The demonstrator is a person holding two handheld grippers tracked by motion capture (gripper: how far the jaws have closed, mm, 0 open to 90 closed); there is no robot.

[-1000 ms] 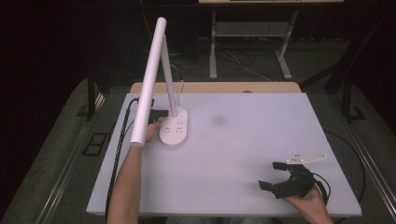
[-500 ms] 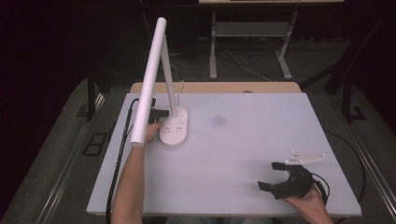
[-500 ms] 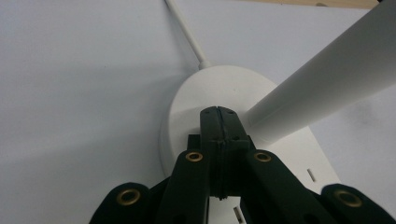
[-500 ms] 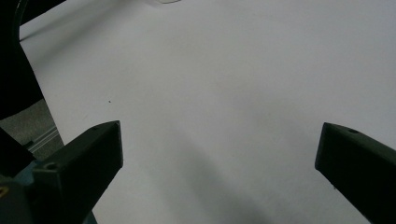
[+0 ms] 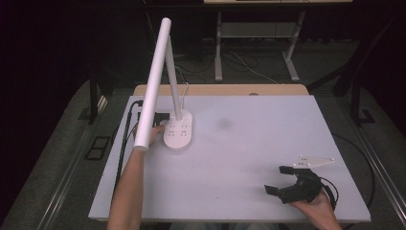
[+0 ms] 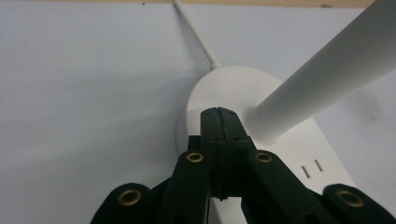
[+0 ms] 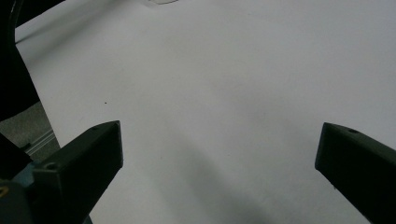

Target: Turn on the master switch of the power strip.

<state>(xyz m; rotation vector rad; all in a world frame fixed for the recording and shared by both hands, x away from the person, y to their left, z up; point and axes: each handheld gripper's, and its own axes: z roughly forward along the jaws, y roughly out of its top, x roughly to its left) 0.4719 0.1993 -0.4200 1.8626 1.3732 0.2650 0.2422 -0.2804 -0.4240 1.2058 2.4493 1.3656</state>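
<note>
On the white lamp base, the tips of the left gripper are pressed (jaws tight together, nothing held); the right gripper is spread wide, empty.

A white table carries a faint grey smudge near its middle, a wooden strip runs along its far edge, a metal desk frame stands on the floor beyond it, and loose cables lie under that frame.
</note>
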